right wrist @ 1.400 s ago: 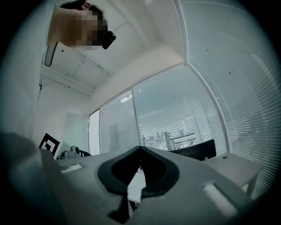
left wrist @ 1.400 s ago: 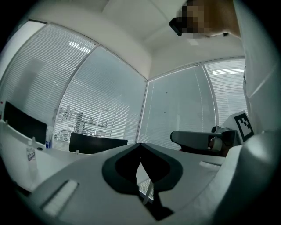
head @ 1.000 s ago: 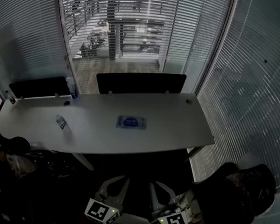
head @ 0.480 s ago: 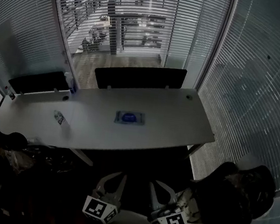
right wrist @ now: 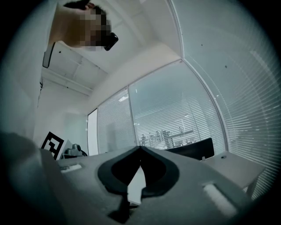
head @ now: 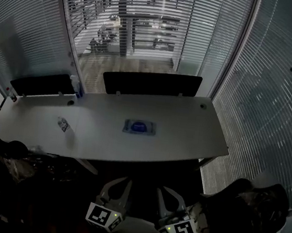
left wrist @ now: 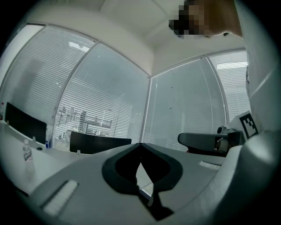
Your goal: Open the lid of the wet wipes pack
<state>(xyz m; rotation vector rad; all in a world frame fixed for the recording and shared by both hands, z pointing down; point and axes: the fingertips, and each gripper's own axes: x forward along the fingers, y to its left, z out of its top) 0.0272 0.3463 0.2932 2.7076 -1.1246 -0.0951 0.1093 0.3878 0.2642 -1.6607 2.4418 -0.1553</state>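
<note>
The wet wipes pack [head: 139, 127], blue-labelled and flat, lies near the middle of the long white table [head: 196, 135] with its lid down. Both grippers are held low at the bottom of the head view, well short of the table's near edge. My left gripper [head: 118, 185] is shut with nothing in it; in the left gripper view its jaw tips meet [left wrist: 140, 145]. The right gripper [head: 169, 194] is likewise shut and empty [right wrist: 140, 148]. Neither gripper view shows the pack.
A small bottle [head: 63, 125] lies on the table's left part and another bottle [head: 75, 85] stands at its far left corner. Black panels [head: 151, 83] [head: 41, 83] line the far edge. A dark chair [head: 245, 215] sits at lower right, clutter [head: 14, 160] at lower left.
The head view has shifted a little, so the table and pack sit slightly right and lower in the picture. Both grippers stay shut in the same low place.
</note>
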